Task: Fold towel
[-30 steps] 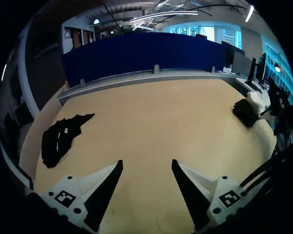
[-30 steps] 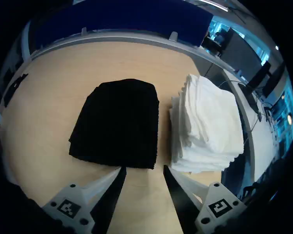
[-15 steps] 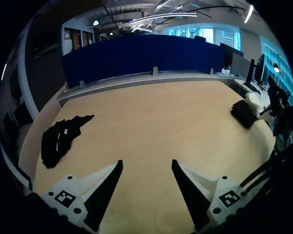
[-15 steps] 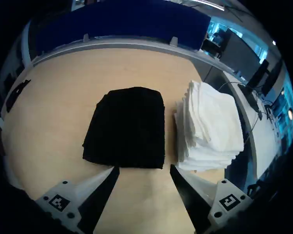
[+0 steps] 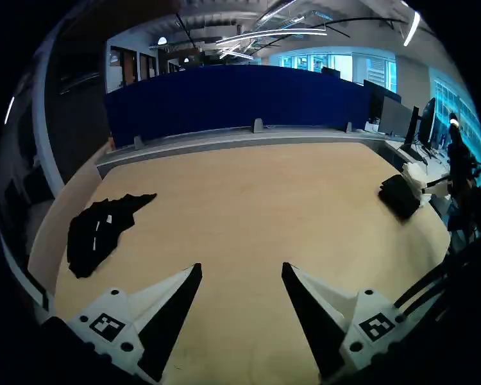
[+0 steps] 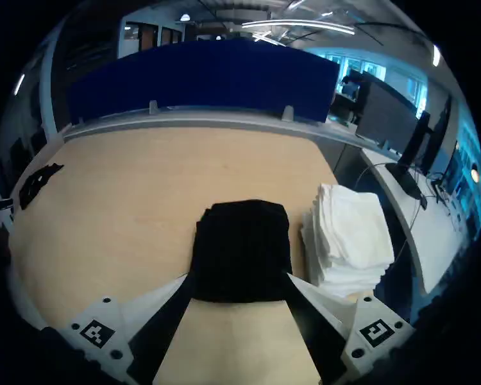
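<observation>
Since a moment ago the right gripper [image 6: 239, 282] has come in low toward the folded black stack [image 6: 242, 244]. The stack's near edge now sits between the gripper's spread fingers; whether they touch it I cannot tell. The left gripper [image 5: 240, 269] hovers over the table [image 5: 253, 192], fingers wide apart, holding nothing. One crumpled black towel [image 5: 96, 228] lies unfolded at the left of the left gripper view. Two folded stacks stand side by side: the black one and a white stack [image 6: 351, 239].
</observation>
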